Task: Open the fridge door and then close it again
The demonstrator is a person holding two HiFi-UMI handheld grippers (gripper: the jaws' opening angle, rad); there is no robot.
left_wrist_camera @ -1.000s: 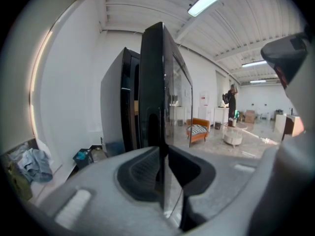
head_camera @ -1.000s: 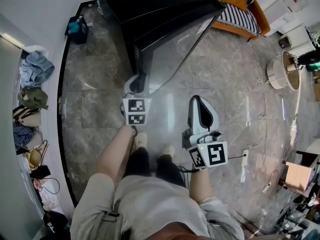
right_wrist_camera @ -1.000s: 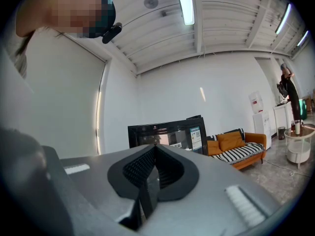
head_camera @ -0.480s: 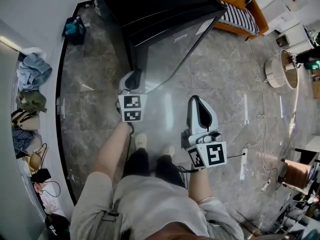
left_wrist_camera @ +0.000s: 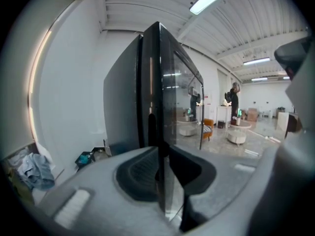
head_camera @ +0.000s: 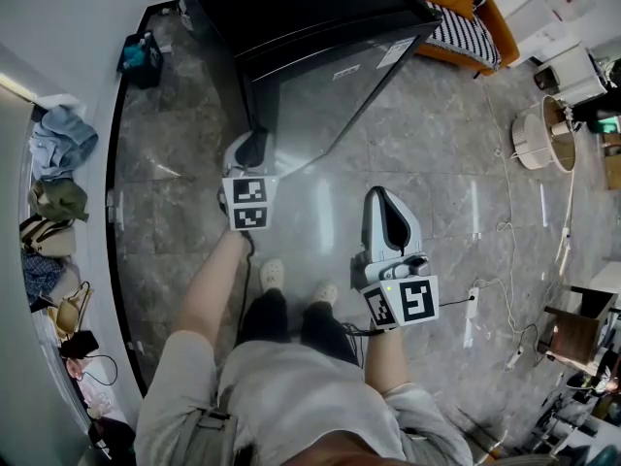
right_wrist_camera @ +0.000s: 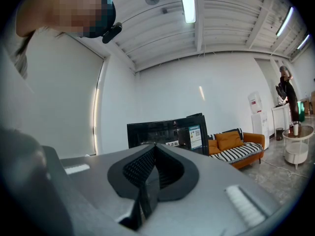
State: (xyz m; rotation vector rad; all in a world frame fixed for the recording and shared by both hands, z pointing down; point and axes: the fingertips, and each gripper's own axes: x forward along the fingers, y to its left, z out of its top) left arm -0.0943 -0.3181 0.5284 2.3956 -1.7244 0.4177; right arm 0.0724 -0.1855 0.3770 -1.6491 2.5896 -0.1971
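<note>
There is one black fridge (head_camera: pixel 291 8), standing on a grey marble floor (head_camera: pixel 427 163). Its single glass-fronted fridge door (head_camera: pixel 330 95) is swung partly open, hinged at the right in the head view, with its free edge toward the left.

There are two grippers, each with two fingers. The left gripper (head_camera: pixel 254 149) is at the door's free edge. In the left gripper view that edge runs upright between the fingers (left_wrist_camera: pixel 138 173), one dark pad on each side and both lying against it. The fingers have just been opening a little, yet they grip the door edge. From there the door (left_wrist_camera: pixel 179 102) rises tall just ahead of the left gripper (left_wrist_camera: pixel 165 173), with the fridge body just to its left.

The right gripper (head_camera: pixel 386 197) hangs over the floor, well apart from the door and to the right of the person's two light shoes (head_camera: pixel 296 282). Its fingers (right_wrist_camera: pixel 140 168) are pressed together with nothing between them. The right gripper view shows the fridge (right_wrist_camera: pixel 162 132) far beyond the gripper (right_wrist_camera: pixel 152 173), and one orange sofa (right_wrist_camera: pixel 231 146) beside it.
</note>
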